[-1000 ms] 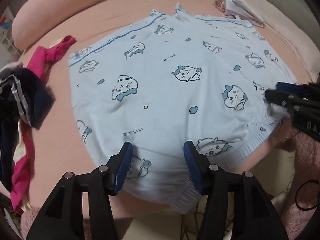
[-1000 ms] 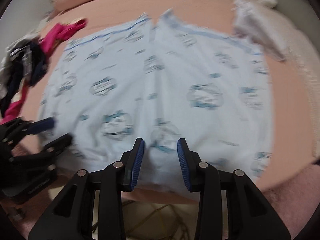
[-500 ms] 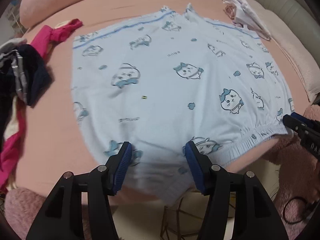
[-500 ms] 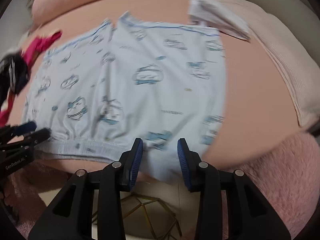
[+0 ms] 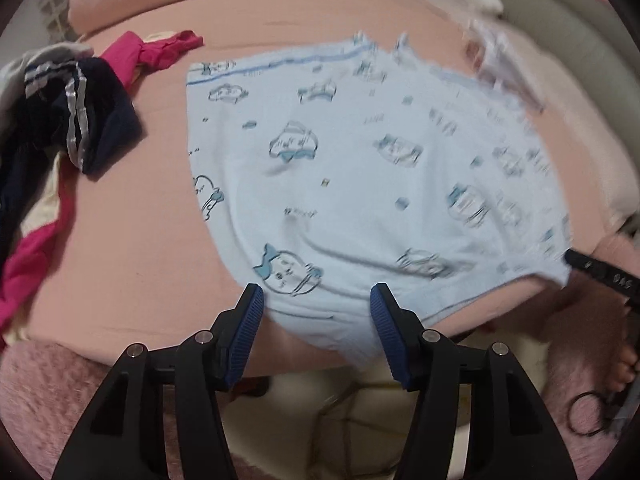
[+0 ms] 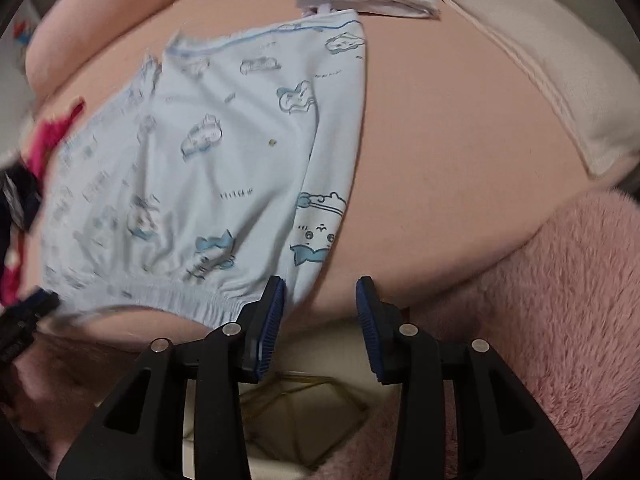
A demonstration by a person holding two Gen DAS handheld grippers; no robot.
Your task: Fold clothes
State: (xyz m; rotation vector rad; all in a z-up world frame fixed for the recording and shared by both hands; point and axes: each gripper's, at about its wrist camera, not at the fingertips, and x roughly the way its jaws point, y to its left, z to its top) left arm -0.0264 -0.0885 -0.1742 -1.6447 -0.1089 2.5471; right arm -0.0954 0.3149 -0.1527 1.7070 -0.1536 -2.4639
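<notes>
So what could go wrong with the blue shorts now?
The blue shorts hang over the near edge of the bed, so a tug could slide them off. The right gripper is open at the shorts' corner, mostly over bare sheet, so its jaws might pinch sheet too. The dark clothes lie close beside.
</notes>
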